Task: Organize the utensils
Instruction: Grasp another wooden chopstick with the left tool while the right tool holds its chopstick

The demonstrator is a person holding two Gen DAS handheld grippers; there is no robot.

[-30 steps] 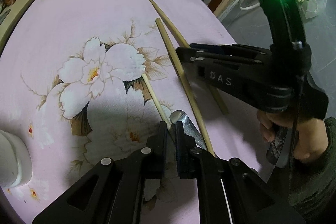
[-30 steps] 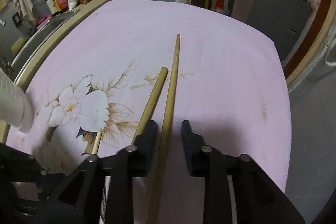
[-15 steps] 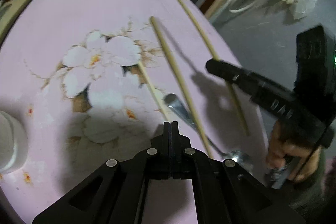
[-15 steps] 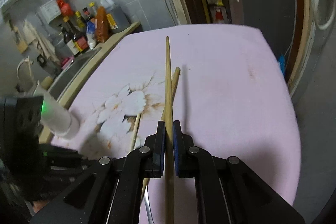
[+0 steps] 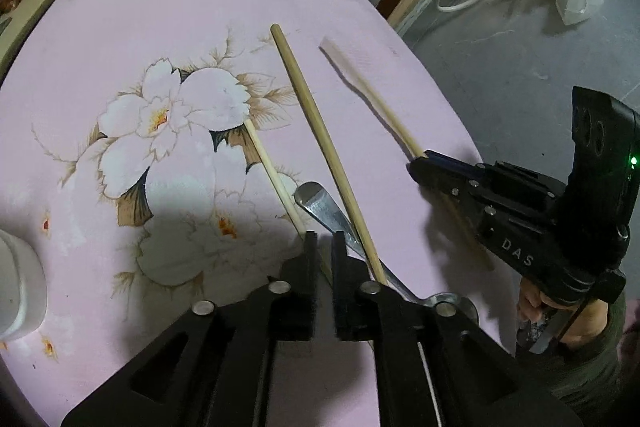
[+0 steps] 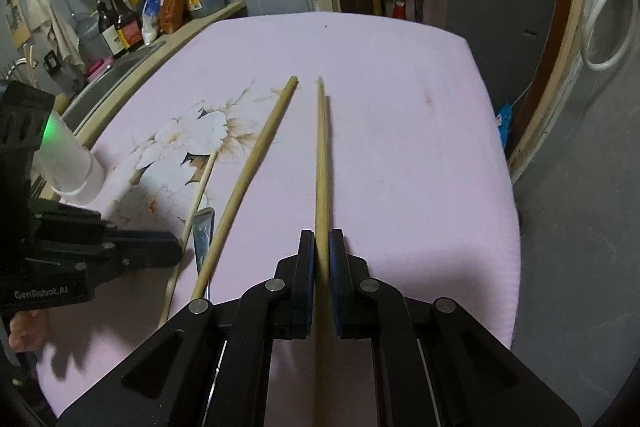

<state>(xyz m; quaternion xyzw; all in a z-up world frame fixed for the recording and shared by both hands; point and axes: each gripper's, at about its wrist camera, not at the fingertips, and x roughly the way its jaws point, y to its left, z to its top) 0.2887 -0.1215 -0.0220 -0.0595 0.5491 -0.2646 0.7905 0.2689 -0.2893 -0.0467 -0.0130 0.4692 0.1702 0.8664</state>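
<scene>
Gripping chopstick [image 6: 321,163]: right gripper [image 6: 322,247] | left gripper [image 5: 323,247] opening, empty | pink floral tablecloth [image 5: 120,39] | grey floor [image 5: 500,67]

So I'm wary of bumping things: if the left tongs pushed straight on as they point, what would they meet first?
Probably the thin pale chopstick lying just ahead of the left tongs, on the pink cloth; depth is unclear.

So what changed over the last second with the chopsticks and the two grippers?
The right gripper closed on the right-hand chopstick and carried it rightwards, apart from its neighbour. The left gripper shut and is now opening again, holding nothing. The other long chopstick, thin chopstick, spoon and white cup stayed put.
</scene>
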